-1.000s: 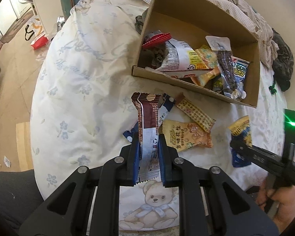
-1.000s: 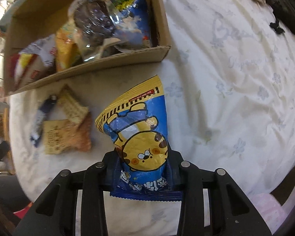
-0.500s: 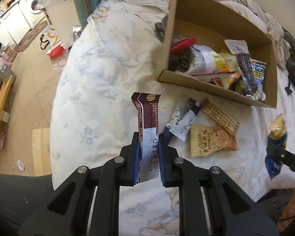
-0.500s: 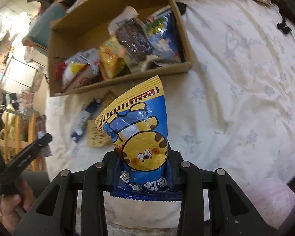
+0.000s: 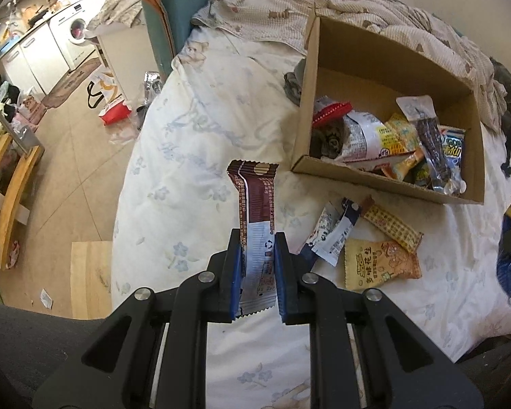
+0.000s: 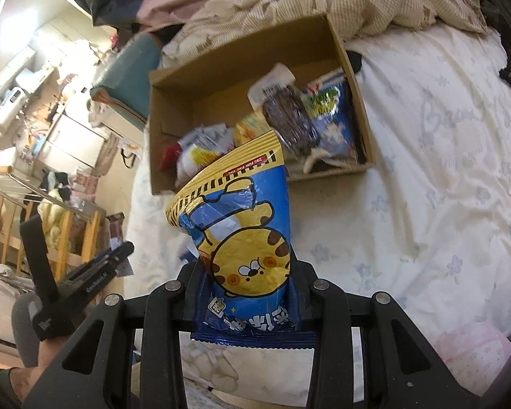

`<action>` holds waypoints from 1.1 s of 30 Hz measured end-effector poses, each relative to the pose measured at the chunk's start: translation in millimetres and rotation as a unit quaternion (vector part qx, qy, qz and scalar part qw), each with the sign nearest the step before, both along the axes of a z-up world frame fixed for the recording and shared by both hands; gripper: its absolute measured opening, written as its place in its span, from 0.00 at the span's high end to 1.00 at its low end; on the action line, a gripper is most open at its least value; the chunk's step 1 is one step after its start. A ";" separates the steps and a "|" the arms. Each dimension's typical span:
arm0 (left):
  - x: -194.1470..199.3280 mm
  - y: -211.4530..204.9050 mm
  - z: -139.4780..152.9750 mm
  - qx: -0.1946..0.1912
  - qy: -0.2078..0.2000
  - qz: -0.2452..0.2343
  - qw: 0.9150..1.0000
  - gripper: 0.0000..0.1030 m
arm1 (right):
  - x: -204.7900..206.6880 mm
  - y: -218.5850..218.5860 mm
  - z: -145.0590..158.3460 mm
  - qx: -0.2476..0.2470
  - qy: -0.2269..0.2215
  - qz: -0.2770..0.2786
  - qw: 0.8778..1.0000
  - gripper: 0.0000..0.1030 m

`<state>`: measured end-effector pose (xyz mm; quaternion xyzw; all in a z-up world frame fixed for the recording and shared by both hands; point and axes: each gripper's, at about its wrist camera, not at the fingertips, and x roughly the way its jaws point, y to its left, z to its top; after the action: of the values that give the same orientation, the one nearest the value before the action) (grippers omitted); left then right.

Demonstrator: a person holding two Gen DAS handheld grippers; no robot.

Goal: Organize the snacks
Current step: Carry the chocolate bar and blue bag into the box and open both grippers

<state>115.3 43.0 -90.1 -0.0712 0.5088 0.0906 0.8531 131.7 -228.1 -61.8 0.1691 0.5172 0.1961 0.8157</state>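
Bed [image 5: 194, 156], white floral sheet, fills mid-frame. Cardboard box [image 5: 374, 68] sits on it upper right; crumpled beige blanket [image 5: 374, 10] behind. Loose on sheet below box: white-blue sachets [image 5: 334, 235], checkered yellow bar [image 5: 391, 226], orange peanut packet [image 5: 380, 266].

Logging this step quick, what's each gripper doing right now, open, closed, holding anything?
Left gripper: closed on the brown and white snack bar.
Right gripper: closed on the blue and yellow tiger snack bag.

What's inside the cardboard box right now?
The cardboard box holds a heap of snack packets along its near wall, with a dark clear-wrapped stick on top. The far floor is bare; whatever lies under the heap is hidden.
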 end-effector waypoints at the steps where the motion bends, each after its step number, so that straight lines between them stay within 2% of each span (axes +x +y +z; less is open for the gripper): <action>1: -0.3 -0.1 1.7 0.000 -0.002 0.001 1.000 0.86 | -0.2 -1.0 3.6 0.005 -0.009 -0.003 1.000 0.63; 7: 7.2 -4.0 33.1 -0.015 -0.034 -0.009 0.999 0.86 | 5.3 -8.6 32.1 0.040 -0.070 -0.027 0.996 0.63; 13: 17.1 -9.7 66.2 -0.010 -0.071 -0.031 0.997 0.86 | 17.9 -14.6 54.3 0.053 -0.125 -0.050 0.989 0.63; 21: 58.5 -9.2 83.8 -0.010 -0.084 -0.044 0.995 0.86 | 45.9 -6.0 52.5 0.046 -0.125 -0.052 0.990 0.63; 33: 115.8 -26.7 79.7 0.001 -0.089 -0.075 0.993 0.86 | 99.4 0.1 40.0 0.028 -0.112 -0.060 0.991 0.63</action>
<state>231.1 16.3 -10.4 -0.0396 0.4347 0.0208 0.8995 231.1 -228.0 -21.8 0.1996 0.4057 0.1785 0.8739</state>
